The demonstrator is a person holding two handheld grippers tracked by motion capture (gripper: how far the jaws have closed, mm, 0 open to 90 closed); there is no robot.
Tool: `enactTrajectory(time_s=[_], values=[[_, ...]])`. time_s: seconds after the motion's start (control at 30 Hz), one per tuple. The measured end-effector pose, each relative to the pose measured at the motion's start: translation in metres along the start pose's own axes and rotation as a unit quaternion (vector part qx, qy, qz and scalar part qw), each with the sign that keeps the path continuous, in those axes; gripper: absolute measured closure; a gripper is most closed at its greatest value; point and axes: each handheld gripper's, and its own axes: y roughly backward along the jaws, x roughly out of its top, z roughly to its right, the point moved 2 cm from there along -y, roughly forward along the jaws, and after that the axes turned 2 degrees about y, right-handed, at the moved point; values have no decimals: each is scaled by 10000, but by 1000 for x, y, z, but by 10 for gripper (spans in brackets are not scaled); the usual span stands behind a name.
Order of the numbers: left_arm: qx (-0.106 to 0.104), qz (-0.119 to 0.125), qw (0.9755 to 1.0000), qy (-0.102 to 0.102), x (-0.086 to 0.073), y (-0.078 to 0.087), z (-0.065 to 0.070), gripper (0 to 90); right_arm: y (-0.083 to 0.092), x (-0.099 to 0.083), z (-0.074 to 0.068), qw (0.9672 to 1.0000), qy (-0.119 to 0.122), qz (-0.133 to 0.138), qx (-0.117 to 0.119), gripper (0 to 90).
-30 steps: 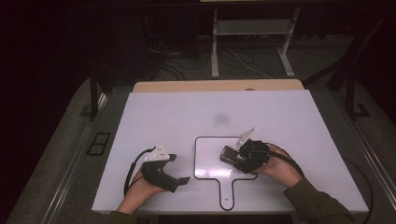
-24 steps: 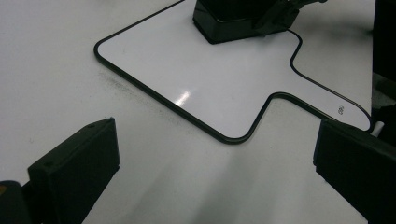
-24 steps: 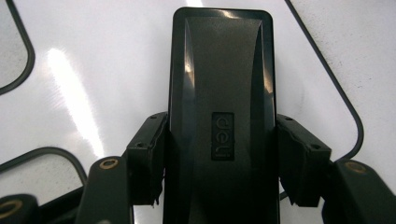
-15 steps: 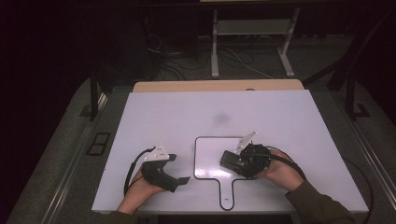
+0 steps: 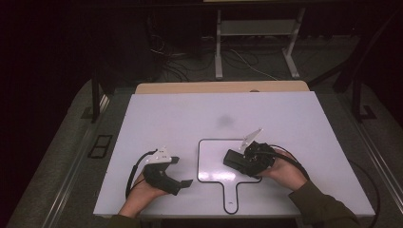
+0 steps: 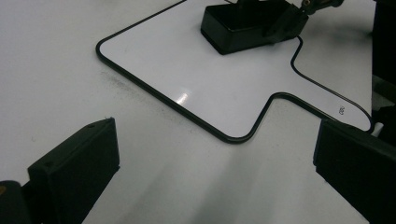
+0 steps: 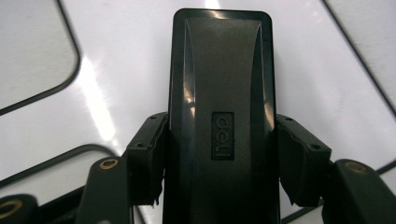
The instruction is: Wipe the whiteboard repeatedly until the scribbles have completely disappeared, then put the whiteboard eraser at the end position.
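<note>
Right gripper view: right hand-held gripper (image 7: 219, 158) clamps glossy black oblong eraser (image 7: 219, 93); left hand-held gripper (image 6: 210, 182) wide.

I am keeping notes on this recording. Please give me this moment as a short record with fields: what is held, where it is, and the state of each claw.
held object: black eraser, marked "deli" on top
held by: right claw, jaws pressed on the eraser's two long sides
eraser place: over the small whiteboard, the paddle-shaped one with a black border; whether it touches the surface cannot be told
left claw: open, nothing between its jaws, low over the white table, left of the whiteboard
</note>
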Motion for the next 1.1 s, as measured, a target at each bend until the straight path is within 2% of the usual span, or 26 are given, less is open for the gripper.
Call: enactTrajectory(time_s=[0.2, 0.23, 0.47, 0.77, 0.87, 1.1], values=[[4, 11, 10000, 10, -1, 1, -1, 0, -2, 2, 14, 9997, -254, 52, -7, 388], [2, 16, 10000, 21, -1, 1, -1, 0, -2, 2, 16, 9997, -219, 37, -55, 388], [12, 28, 10000, 26, 0, 1, -1, 0, 4, 1, 20, 9991, -363, 198, 56, 389], [14, 11, 10000, -24, 2, 0, -1, 0, 18, -2, 27, 9980, -496, 386, -7, 389], [19, 30, 10000, -4, 3, 0, -1, 0, 22, -2, 29, 9964, -669, 510, 71, 389], [9, 33, 10000, -7, 2, 1, -2, 0, 26, 0, 36, 9954, -726, 625, 97, 388]])
